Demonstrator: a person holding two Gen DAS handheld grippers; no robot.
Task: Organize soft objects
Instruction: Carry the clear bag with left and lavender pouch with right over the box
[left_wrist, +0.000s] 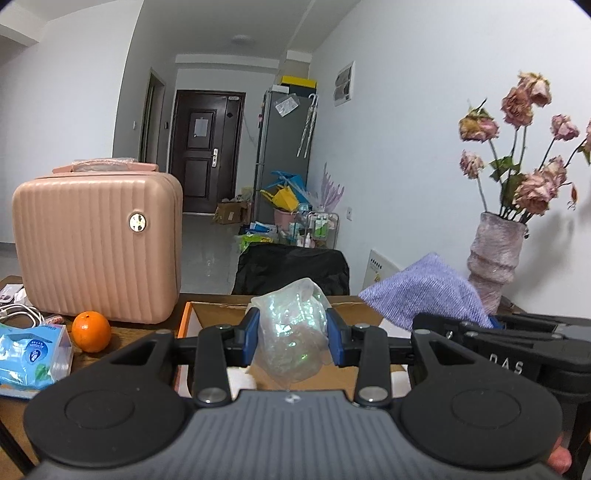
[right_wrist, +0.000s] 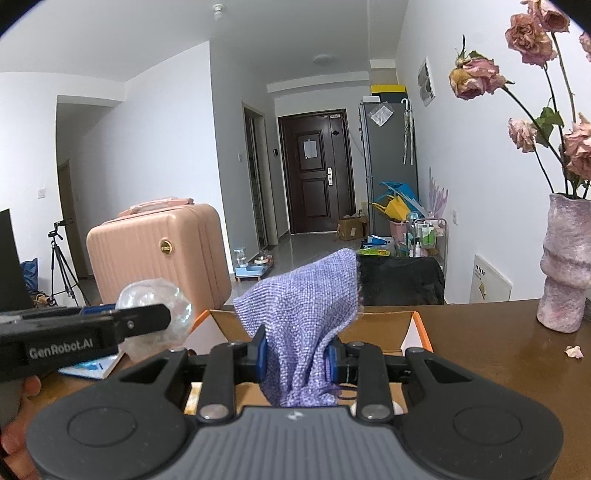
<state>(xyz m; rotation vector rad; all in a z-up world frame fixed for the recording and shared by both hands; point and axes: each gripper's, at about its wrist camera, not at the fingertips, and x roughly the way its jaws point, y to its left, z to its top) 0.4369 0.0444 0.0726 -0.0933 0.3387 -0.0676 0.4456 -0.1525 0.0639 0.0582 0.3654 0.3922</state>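
Observation:
My left gripper (left_wrist: 293, 338) is shut on a crumpled clear plastic bag (left_wrist: 291, 332) with an iridescent sheen, held above an open cardboard box (left_wrist: 218, 314) with orange edges. My right gripper (right_wrist: 295, 356) is shut on a purple knitted cloth (right_wrist: 306, 306), held above the same box (right_wrist: 388, 325). The cloth also shows at the right of the left wrist view (left_wrist: 428, 291), and the bag at the left of the right wrist view (right_wrist: 155, 317). The two grippers are side by side. White soft items lie in the box bottom, mostly hidden.
A pink hard case (left_wrist: 96, 243) stands on the brown table at the left, with an orange (left_wrist: 91, 331) and a blue tissue pack (left_wrist: 29, 358) before it. A vase of dried roses (right_wrist: 563, 266) stands at the right. A black chair back (left_wrist: 291, 267) is behind the table.

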